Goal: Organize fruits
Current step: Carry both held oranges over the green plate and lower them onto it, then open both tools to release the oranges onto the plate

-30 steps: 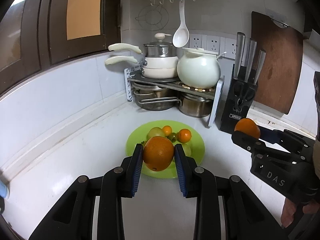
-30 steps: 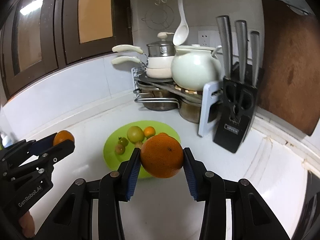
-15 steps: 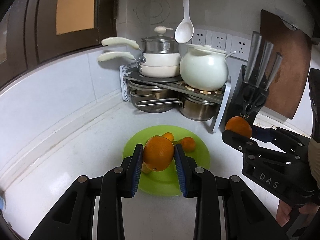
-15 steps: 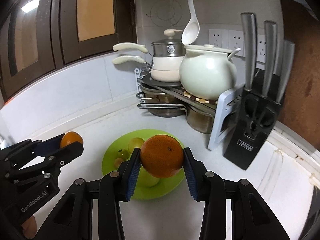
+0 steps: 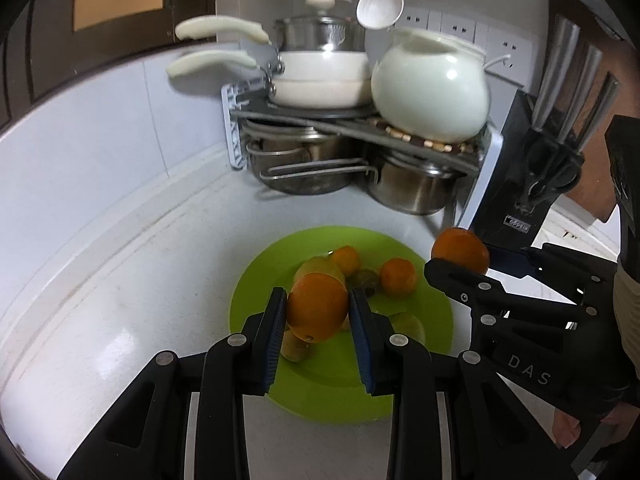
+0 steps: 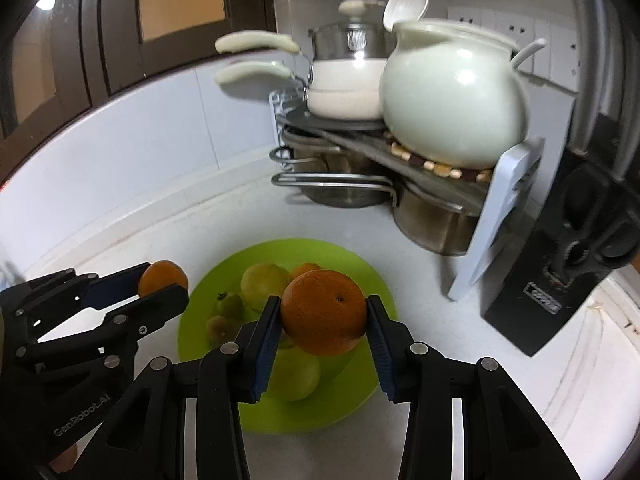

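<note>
A lime green plate [image 5: 256, 300] lies on the white counter and holds several small fruits: oranges and yellow-green ones. My left gripper [image 5: 318, 312] is shut on an orange [image 5: 316, 306] and holds it above the plate's near left part. My right gripper [image 6: 322, 320] is shut on a larger orange [image 6: 324, 312] above the plate [image 6: 360, 276]. The right gripper with its orange [image 5: 460, 250] shows at the right of the left wrist view. The left gripper's orange [image 6: 162, 278] shows at the left of the right wrist view.
A corner rack [image 5: 486, 168] behind the plate carries white pots, a white kettle [image 5: 430, 88] and steel pots below. A black knife block [image 5: 532, 184] stands to the right. A white ladle [image 5: 380, 0] hangs above. White tiled walls close the corner.
Both grippers have moved forward and down toward the plate, each still holding its orange. The plate and the rack now look nearer and larger.
</note>
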`<state>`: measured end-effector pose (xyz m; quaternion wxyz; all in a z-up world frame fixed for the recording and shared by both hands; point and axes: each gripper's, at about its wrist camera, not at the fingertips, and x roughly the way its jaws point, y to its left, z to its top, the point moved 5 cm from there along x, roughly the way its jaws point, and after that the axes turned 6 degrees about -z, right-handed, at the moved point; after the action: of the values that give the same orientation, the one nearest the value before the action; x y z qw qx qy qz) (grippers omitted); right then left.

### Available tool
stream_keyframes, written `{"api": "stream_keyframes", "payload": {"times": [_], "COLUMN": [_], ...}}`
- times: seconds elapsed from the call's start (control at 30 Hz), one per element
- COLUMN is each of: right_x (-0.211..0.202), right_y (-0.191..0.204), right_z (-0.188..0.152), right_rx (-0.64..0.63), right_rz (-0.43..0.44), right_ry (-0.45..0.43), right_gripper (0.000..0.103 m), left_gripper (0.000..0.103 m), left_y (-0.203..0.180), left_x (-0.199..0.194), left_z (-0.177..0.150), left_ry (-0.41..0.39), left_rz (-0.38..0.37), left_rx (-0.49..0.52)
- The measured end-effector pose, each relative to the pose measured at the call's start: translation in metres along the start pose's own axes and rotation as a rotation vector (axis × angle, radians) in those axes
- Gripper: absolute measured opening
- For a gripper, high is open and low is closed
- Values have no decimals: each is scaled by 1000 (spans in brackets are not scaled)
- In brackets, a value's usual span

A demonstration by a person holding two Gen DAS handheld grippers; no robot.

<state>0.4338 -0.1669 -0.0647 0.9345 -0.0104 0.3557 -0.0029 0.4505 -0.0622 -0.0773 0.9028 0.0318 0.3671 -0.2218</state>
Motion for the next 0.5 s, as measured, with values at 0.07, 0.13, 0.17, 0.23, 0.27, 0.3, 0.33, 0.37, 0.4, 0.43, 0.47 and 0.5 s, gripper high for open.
{"api": "stream_keyframes", "payload": {"times": [0.07,0.13,0.17,0.23,0.27,0.3,0.33,0.37,0.4,0.43,0.47,0.5], "right_x": [9,16,18,25,28,31,34,37,39,41,42,43], "right_y": [1,4,4,6,7,8,8,9,8,8,9,9], "right_z": [-1,-2,-2,-3,-3,-4,-5,-6,-6,-7,-7,-7], "right_rx": [-6,-13,-16,-23,-26,-29,-29,-29,-29,-28,-28,-29], "right_rz": [4,11,14,22,25,28,29,32,34,34,35,37], "right_ry": [13,25,29,42,47,54,61,66,70,75,78,82], "right_gripper": [43,43,43,43,43,43,43,43,43,43,43,43], "left_gripper": [32,32,32,32,32,32,32,32,32,32,32,32], "left_y": [2,5,6,8,9,10,11,11,11,11,12,12], "left_x": [6,12,15,22,25,28,30,33,35,37,38,38], "left_z": [-1,-3,-4,-5,-6,-7,-8,-9,-10,-10,-10,-11], "left_ry": [12,25,32,48,53,61,67,74,81,88,90,91], "left_rz": [-3,-8,-10,-12,-10,-9,-10,-12,-14,-15,-17,-19], "left_rx": [1,-5,-8,-9,-9,-8,-10,-11,-11,-11,-12,-14]}}
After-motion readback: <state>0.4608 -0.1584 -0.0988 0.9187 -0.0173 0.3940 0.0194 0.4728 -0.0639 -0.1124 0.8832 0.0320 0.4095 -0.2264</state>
